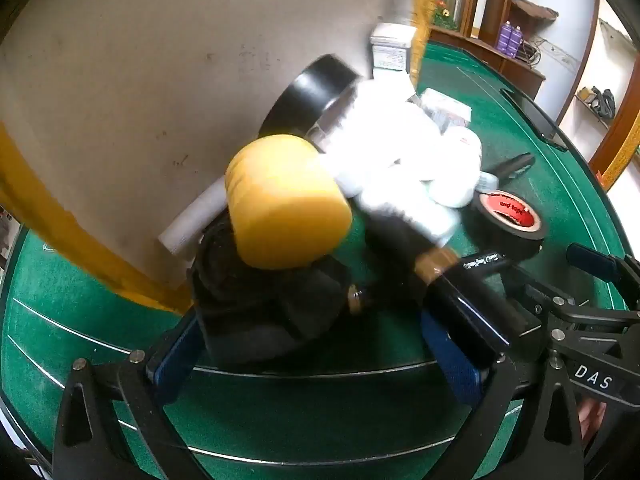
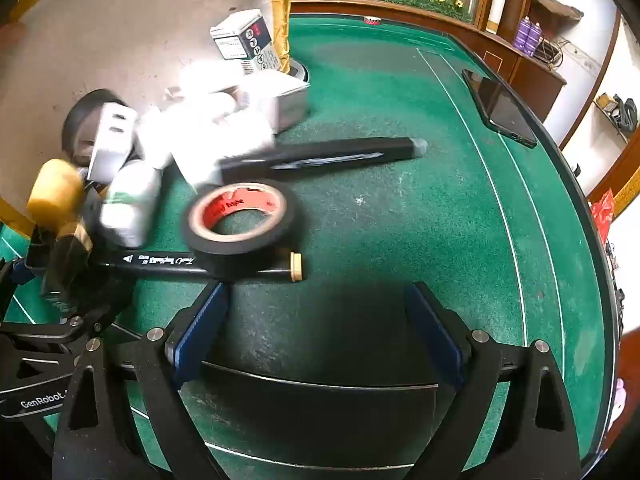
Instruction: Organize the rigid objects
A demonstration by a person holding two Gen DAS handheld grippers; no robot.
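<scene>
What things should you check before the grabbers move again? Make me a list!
1. Right gripper open with nothing in it: ok.
2. Black tape roll lying flat right in front of it: ok.
3. The roll is free to lift: not ok, it rests on the black pen.
4. Left gripper has a firm hold on something: cannot tell, dark things crowd its fingers.
5. Yellow roll is steady: cannot tell, the picture is blurry.
6. Tablet is out of the way: ok.

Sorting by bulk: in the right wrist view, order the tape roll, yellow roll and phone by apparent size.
1. Tape roll, though it is nearest the camera.
2. Phone, far off, so likely understated.
3. Yellow roll, partly cut off by the left gripper.
</scene>
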